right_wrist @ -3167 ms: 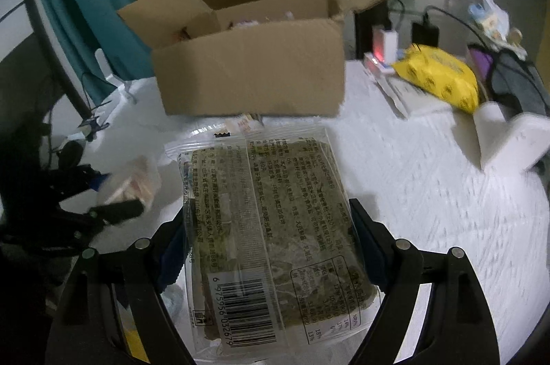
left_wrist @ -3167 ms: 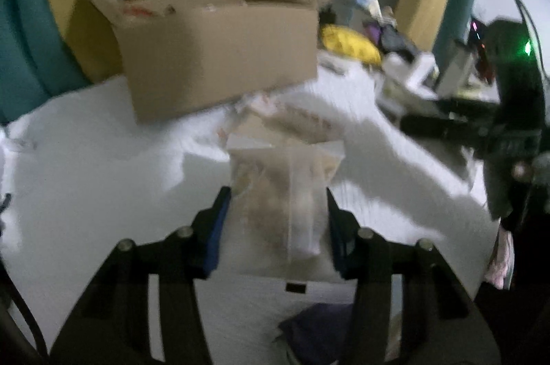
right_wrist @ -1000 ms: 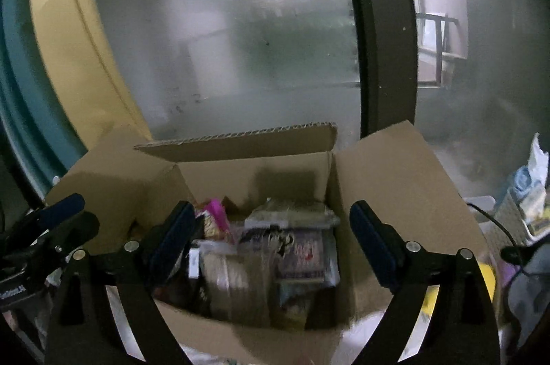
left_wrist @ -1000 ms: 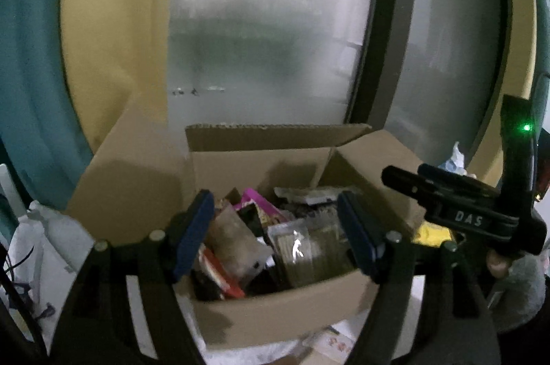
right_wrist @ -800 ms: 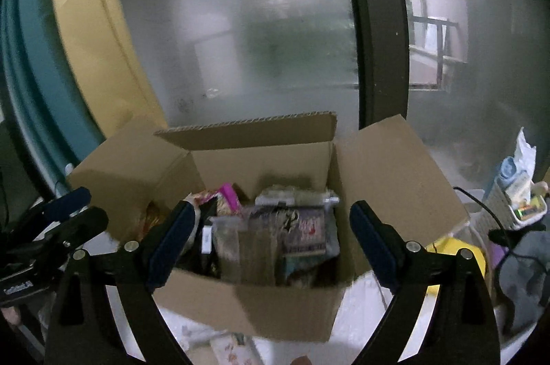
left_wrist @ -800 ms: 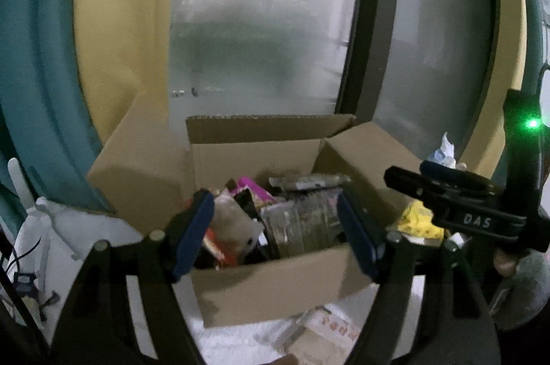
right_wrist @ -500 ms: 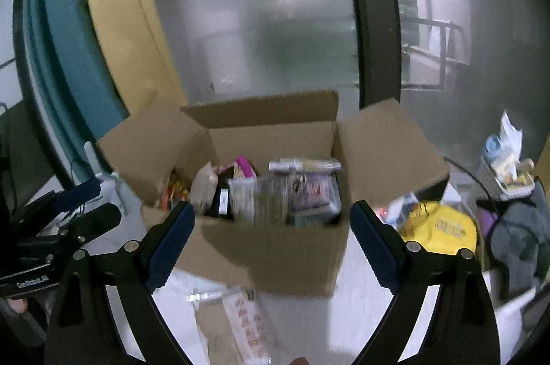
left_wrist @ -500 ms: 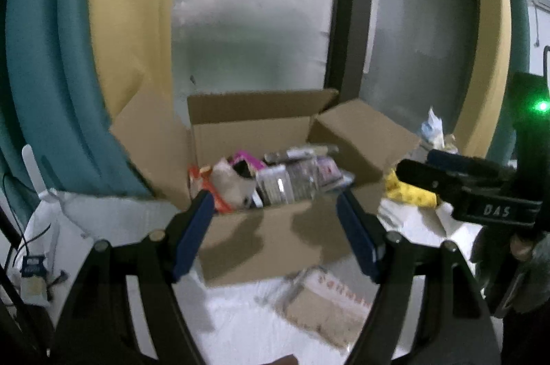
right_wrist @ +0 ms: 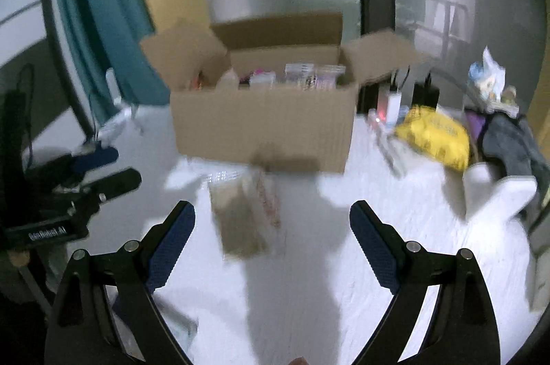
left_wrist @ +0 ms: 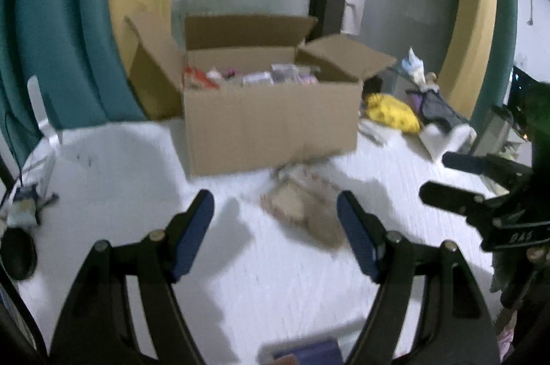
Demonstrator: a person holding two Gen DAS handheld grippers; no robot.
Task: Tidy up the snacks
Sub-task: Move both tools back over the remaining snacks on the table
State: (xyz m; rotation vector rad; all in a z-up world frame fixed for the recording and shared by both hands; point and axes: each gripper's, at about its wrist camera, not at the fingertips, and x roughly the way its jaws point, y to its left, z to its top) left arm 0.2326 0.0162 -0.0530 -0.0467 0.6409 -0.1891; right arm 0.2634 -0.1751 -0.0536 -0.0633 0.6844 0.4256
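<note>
An open cardboard box (left_wrist: 271, 124) stands on the white table, with several snack packets (left_wrist: 261, 77) in it; it also shows in the right wrist view (right_wrist: 263, 124). More snack packets (left_wrist: 306, 203) lie on the table in front of the box, seen in the right wrist view too (right_wrist: 245, 210). My left gripper (left_wrist: 275, 220) is open and empty above the table, short of those packets. My right gripper (right_wrist: 271, 238) is open and empty, also short of them. Each gripper shows at the edge of the other's view.
A yellow bag (right_wrist: 435, 133), a white block (right_wrist: 495, 193) and dark cloth (right_wrist: 515, 141) lie at the right. Chargers (right_wrist: 393, 103) stand behind the box's right flap. Teal and yellow curtains and a glass door are behind. Small items (left_wrist: 24, 210) lie at the left table edge.
Both grippers let their packets go into the box, then drew back and down from it. The view now takes in the table and the loose packets in front of the box.
</note>
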